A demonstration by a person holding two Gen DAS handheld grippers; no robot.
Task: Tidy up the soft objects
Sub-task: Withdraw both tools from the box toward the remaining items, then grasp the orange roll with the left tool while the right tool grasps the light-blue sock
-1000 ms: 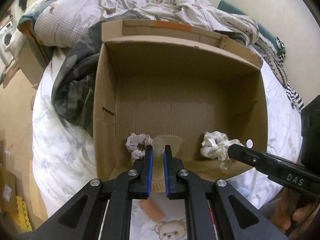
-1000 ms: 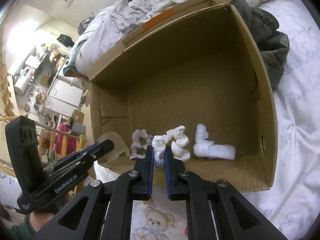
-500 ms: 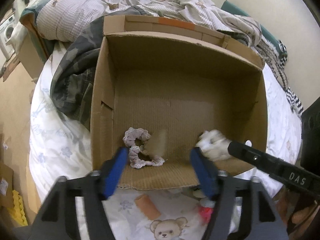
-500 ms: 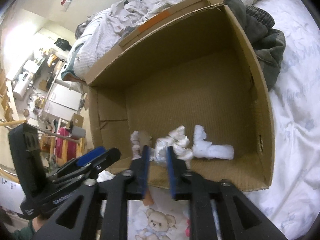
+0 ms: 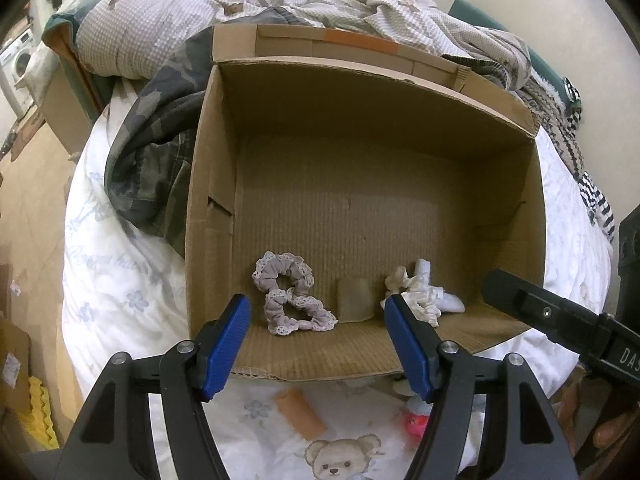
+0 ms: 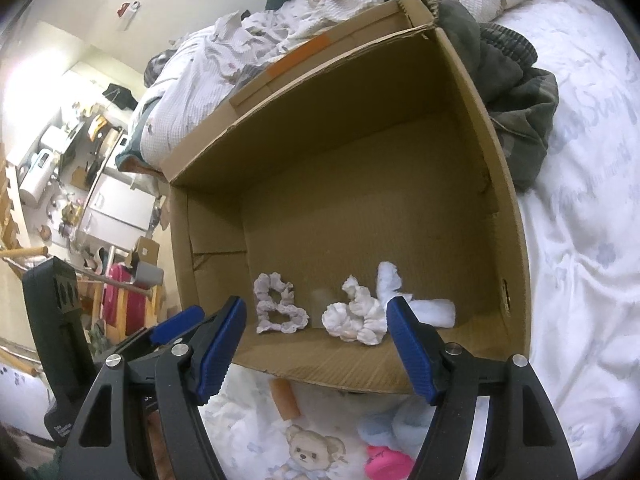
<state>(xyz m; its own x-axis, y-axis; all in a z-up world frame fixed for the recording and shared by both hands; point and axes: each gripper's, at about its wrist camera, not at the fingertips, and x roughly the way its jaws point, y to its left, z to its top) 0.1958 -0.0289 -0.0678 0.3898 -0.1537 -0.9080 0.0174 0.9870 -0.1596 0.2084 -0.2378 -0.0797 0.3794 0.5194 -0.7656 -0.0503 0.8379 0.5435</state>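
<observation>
Left hand-held gripper [image 5: 318, 336] standing wide open over near edge of box [image 5: 208, 184], gripping nothing, jaws having just opened. Right hand-held gripper [image 6: 316, 334] also gaping, empty, jaws just spreading. Lilac scrunchie [image 5: 290, 300] lying on box floor near front wall; white scrunchie [image 6: 356, 316] lying beside it, touching white roll [image 6: 434, 310]. Box sitting on bed [image 6: 580, 240]. Orange roll [image 5: 300, 414] lying on bed outside box.

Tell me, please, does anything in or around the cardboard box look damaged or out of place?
The cardboard box has a small tear in its left wall. An orange roll and a pink toy lie outside it on the bed.
</observation>
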